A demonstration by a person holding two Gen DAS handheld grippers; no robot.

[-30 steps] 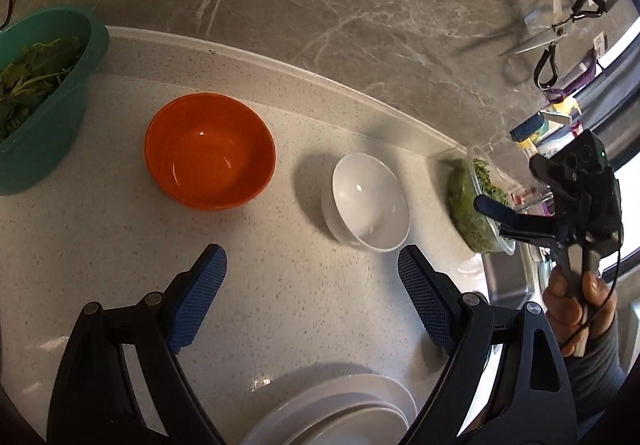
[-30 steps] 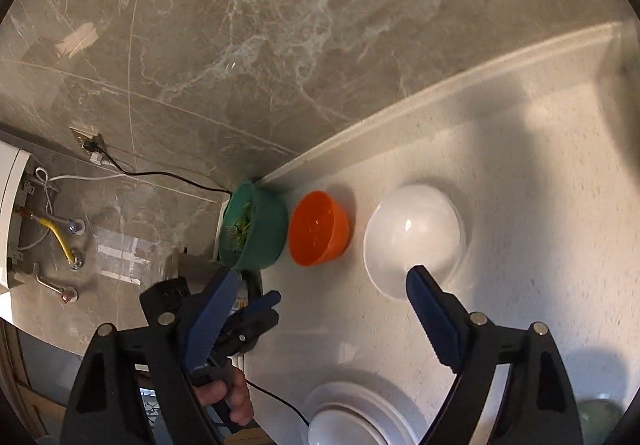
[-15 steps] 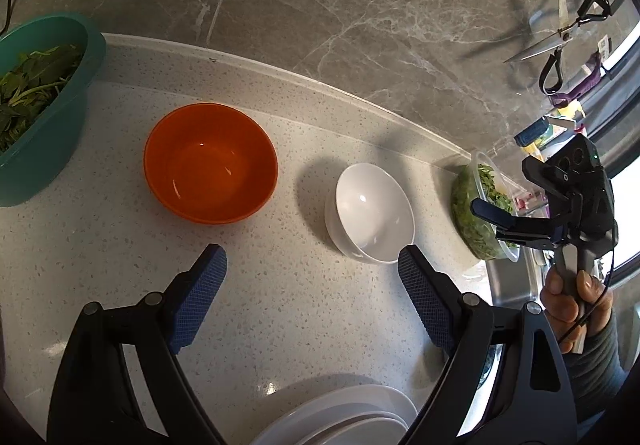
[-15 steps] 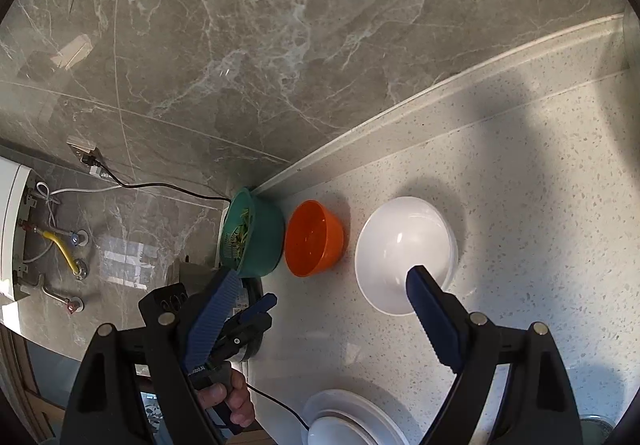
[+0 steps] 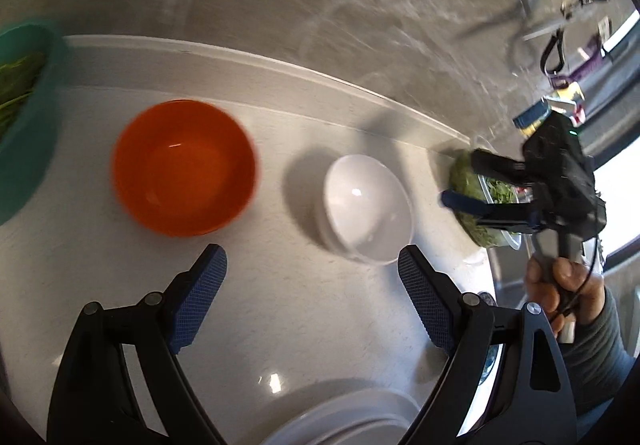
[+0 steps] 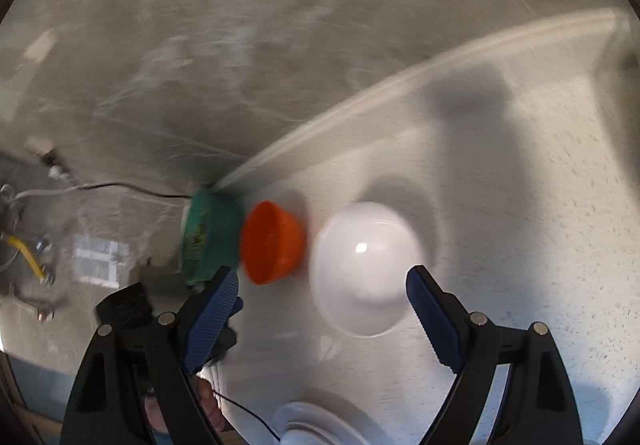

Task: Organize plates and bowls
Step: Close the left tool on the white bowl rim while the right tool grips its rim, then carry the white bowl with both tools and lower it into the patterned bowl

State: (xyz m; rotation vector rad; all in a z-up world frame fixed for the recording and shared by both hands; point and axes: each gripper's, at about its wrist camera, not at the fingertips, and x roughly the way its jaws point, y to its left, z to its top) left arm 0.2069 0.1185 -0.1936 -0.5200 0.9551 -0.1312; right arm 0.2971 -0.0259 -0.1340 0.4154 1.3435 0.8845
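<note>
— Both grippers come closer to the bowls now. Do they hold anything?
— No. Left gripper [image 5: 308, 285] and right gripper [image 6: 320, 301] stand wide open, empty. Orange bowl [image 5: 184, 167] and white bowl [image 6: 366, 267] sit apart on the counter [image 5: 280, 325], plates [image 5: 340, 421] near — nothing is stacked yet.

An empty orange bowl [image 5: 184, 167] sits upright on the pale speckled counter [image 5: 280, 325], just right of the teal bowl of greens [image 5: 24, 125]. An empty white bowl [image 5: 366, 209] stands upright further right, apart from the orange one. White stacked plates [image 5: 352, 421] lie at the counter's near edge, well in front of both.
</note>
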